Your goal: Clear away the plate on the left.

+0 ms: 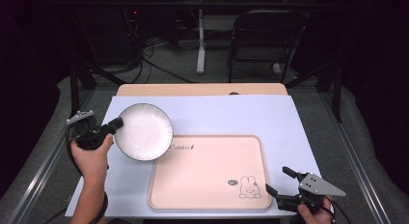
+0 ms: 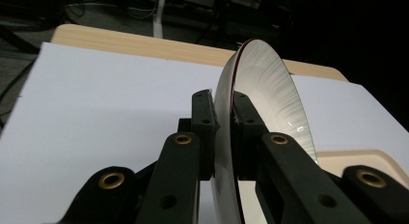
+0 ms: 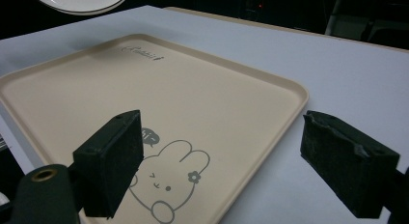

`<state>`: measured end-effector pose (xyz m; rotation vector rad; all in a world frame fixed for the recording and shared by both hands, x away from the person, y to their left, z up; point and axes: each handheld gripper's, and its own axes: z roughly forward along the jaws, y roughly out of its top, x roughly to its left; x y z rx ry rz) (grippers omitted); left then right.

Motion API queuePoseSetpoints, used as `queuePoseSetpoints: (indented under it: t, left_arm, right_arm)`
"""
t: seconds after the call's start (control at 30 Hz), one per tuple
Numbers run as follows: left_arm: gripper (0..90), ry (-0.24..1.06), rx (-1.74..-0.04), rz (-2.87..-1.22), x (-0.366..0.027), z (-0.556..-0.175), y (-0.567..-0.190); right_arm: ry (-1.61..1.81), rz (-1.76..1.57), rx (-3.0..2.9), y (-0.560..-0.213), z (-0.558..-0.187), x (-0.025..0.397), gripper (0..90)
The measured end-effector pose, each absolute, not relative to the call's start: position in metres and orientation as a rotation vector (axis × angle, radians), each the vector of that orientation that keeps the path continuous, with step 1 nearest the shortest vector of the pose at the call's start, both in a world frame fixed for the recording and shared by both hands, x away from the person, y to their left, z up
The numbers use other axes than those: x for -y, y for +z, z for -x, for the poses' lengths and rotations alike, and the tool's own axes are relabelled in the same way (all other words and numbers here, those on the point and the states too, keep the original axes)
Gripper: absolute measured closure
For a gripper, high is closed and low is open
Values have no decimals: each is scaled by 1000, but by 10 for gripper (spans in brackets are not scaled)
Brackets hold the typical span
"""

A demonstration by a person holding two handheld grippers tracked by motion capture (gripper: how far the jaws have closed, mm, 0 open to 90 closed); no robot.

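A white plate with a dark rim (image 1: pixel 143 132) hangs above the table's left side, its right edge over the corner of the beige tray (image 1: pixel 207 197). My left gripper (image 1: pixel 117 123) is shut on the plate's left rim. In the left gripper view the plate (image 2: pixel 270 89) stands on edge between the two jaws, which pinch its rim. My right gripper (image 1: pixel 279 181) stands open at the tray's near right corner, nothing between its pads (image 3: pixel 115 161). The tray (image 3: pixel 72 98) carries a rabbit drawing (image 3: pixel 169 185), and the plate (image 3: pixel 79 2) shows at the top left.
A white sheet (image 1: pixel 231 118) covers the wooden table (image 1: pixel 193 89). Behind the table stand a dark folding chair (image 1: pixel 263 35) and a white desk leg (image 1: pixel 200 40) among floor cables. Grey padding surrounds the table.
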<state>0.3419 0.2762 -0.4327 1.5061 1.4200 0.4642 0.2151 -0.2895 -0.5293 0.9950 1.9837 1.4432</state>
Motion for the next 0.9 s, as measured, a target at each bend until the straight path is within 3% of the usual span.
queuePoseSetpoints:
  t: [0.9]
  left_arm:
    - [824,257,-1218,-1683,-164,-351,-449]
  right_arm:
    - [1442,-994,-1984,-529,-214,290,146]
